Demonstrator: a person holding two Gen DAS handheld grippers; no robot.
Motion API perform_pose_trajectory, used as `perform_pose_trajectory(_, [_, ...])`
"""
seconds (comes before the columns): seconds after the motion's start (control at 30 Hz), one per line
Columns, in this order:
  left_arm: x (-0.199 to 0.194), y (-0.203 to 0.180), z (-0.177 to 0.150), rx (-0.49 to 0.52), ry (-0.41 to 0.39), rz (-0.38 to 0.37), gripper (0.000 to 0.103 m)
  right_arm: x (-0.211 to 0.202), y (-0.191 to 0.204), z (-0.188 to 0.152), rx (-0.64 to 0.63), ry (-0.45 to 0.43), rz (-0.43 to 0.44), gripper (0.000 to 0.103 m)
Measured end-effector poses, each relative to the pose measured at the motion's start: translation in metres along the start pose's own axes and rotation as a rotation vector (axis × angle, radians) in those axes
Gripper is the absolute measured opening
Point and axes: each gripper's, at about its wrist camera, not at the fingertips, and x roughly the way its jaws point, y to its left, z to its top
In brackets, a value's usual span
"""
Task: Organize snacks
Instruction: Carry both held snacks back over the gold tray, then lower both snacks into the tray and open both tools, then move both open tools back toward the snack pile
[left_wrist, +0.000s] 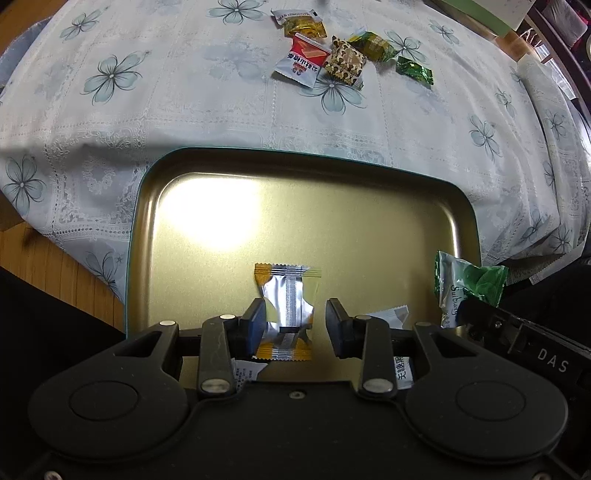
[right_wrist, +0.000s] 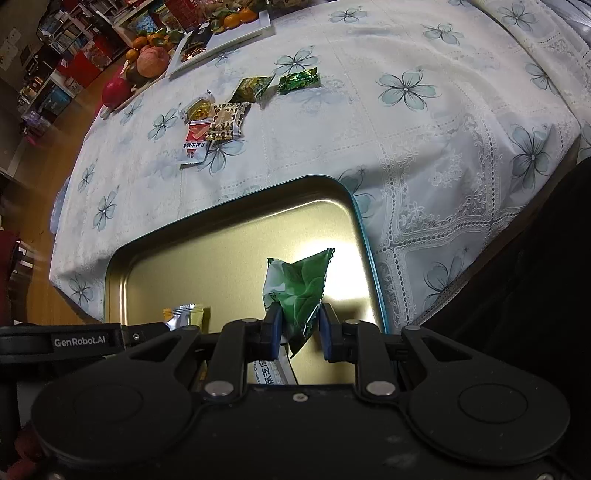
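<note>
A gold metal tray (left_wrist: 221, 280) with a teal rim lies on the flowered tablecloth; it also shows in the right wrist view (right_wrist: 221, 258). My left gripper (left_wrist: 295, 325) is open over the tray, its fingers either side of a silver and orange snack packet (left_wrist: 288, 295) without clamping it. My right gripper (right_wrist: 298, 334) holds a green snack packet (right_wrist: 299, 291) over the tray's right side, jaws narrow with a small gap at the right pad; the packet also shows in the left wrist view (left_wrist: 469, 284). Several loose snacks (left_wrist: 332, 51) lie farther out on the cloth.
White packets (left_wrist: 391, 317) lie in the tray under the grippers. Fruit (right_wrist: 151, 61) and a white tray of oranges (right_wrist: 236, 26) stand at the table's far left edge. The wooden floor (left_wrist: 48, 258) shows beyond the table's left edge.
</note>
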Motion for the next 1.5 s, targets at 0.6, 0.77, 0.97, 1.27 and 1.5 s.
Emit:
perform_pose_trajectory(0.6, [0.002, 0.003, 0.012, -0.005, -0.006, 0.037, 0.044, 0.007, 0.006, 0.011, 0.012, 0.011, 0.041, 0.027])
perform_pose_trajectory(0.77, [0.001, 0.002, 0.021, 0.008, -0.014, 0.055, 0.044, 0.008, 0.006, 0.021, 0.019, 0.007, 0.050, 0.029])
perform_pose_trajectory(0.97, [-0.004, -0.001, 0.040, 0.035, -0.041, 0.088, 0.044, 0.011, 0.009, 0.039, 0.009, 0.001, 0.055, 0.030])
perform_pose_trajectory(1.27, [-0.002, 0.003, 0.080, 0.049, -0.068, 0.143, 0.044, 0.020, 0.018, 0.083, -0.031, -0.029, 0.043, 0.031])
perform_pose_trajectory(1.5, [0.005, 0.006, 0.113, 0.056, -0.087, 0.166, 0.044, 0.041, 0.019, 0.126, -0.033, -0.037, 0.013, 0.033])
